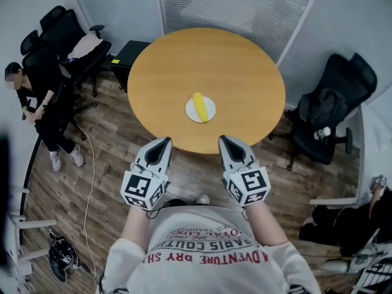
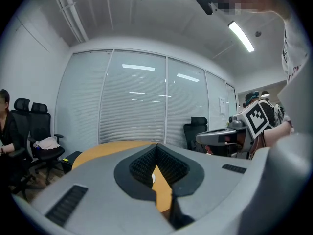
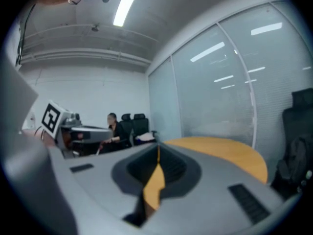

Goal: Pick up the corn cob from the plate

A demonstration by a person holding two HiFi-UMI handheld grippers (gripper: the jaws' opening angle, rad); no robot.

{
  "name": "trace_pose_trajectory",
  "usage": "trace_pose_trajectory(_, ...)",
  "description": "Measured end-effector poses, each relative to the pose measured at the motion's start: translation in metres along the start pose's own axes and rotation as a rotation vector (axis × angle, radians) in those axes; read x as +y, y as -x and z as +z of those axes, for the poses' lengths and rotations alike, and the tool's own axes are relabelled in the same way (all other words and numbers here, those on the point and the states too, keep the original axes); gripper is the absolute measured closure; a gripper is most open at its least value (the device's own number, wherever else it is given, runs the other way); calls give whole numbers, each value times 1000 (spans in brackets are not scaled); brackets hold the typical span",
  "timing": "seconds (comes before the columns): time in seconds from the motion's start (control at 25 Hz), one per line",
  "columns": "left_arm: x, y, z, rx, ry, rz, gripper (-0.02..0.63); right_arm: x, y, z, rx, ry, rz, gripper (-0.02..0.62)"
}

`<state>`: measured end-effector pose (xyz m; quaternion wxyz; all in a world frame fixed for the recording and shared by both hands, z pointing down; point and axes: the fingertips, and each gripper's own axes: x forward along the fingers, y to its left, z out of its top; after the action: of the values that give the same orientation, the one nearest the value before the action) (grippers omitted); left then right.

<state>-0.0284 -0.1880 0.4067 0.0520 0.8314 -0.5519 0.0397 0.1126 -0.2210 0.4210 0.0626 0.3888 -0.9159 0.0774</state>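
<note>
While both of my grippers hang short of the round table's (image 1: 177,60) 6 o'clock edge, the corn cob (image 1: 199,107) lies untouched on the small white plate (image 1: 211,109), at about 12 o'clock from me and a little nearer than the table's middle. The left gripper (image 1: 165,141) and the right gripper (image 1: 223,139) both have their jaws pressed together at the tips with nothing between them. I judge that as the main risk: going in closed, I would shove the cob, and being round it could roll off the plate, or the light plate could skate across the wood. Pinching near one end could also let it pivot out. Only the head view shows the cob and its slant from 11 to 5 o'clock; the gripper views show just the table's rim beyond the jaws. The right gripper view alone shows how fully its pads (image 3: 168,168) meet, and the seated person (image 3: 113,126) at 9 o'clock.
</note>
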Motion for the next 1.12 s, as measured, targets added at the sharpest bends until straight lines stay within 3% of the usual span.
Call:
trace_pose_trajectory(0.2,7,-38,-10,28,12,-13,571,-27,-26,-13,51,-27,2,568)
trace_pose_trajectory(0.68,97,-151,-6,3,-3,-156,571,-68,-150,-24,156,-38,-79,568)
trace_pose_trajectory(0.92,136,-201,-10,8,-10,-278,571,-88,-210,-55,284,-81,-142,568)
trace_pose_trajectory(1.12,160,-225,-34,51,-7,-332,571,-97,-246,-104,426,-116,-161,565)
